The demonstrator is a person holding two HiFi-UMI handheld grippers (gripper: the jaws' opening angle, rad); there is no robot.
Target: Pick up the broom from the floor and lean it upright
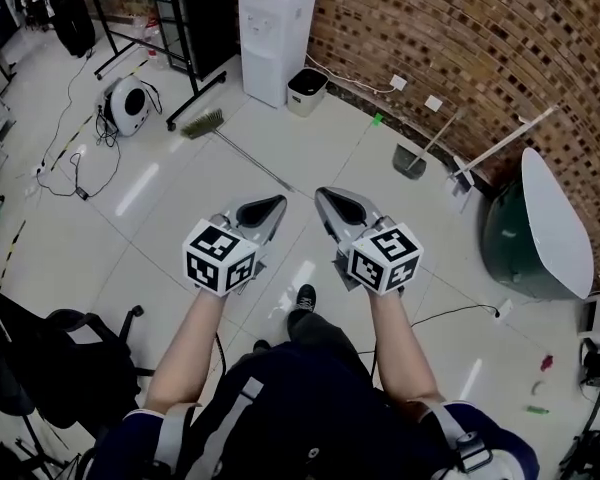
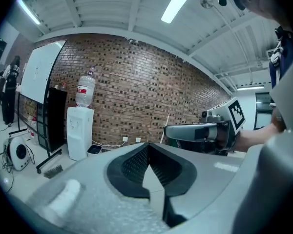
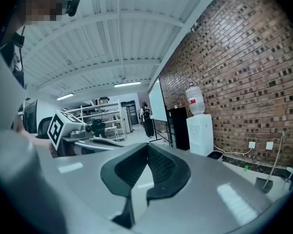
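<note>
**A:** Jaw status?

**B:** Left gripper (image 2: 148, 146): jaws pressed together, nothing between them. Right gripper (image 3: 147, 147): same, closed tip to tip, empty. The person holds both out in front, side by side, noses slightly down and angled toward each other.

**A:** Where's the broom?

**B:** The long thin-handled broom with a grey bristle head (image 1: 242, 154) lies flat on the glossy white tile floor (image 1: 180, 228). Its head is at the far end, just beside the foot of the black upright panel on a floor stand (image 1: 202, 18) and near the tall white water dispenser (image 1: 277, 38). The handle runs diagonally back toward the person. In the head view its near end shows just ahead of the gap between the two gripper tips. Neither gripper touches it.

**A:** What's around it?

**B:** A small white bin with a black top (image 1: 307, 90) sits right next to the dispenser, against the red brick wall (image 1: 460, 48). A round white appliance (image 1: 130, 105) with trailing black cables is left of the broom head. Further right along the wall there's a dark dustpan with a pale handle (image 1: 412, 156), then a big dark-green container with a white lid (image 1: 525, 233). A black office chair (image 1: 60, 368) is at lower left.

**A:** Does the left gripper view catch the broom?

**B:** Only the bristle head, small, on the floor at lower left by the stand.
</note>
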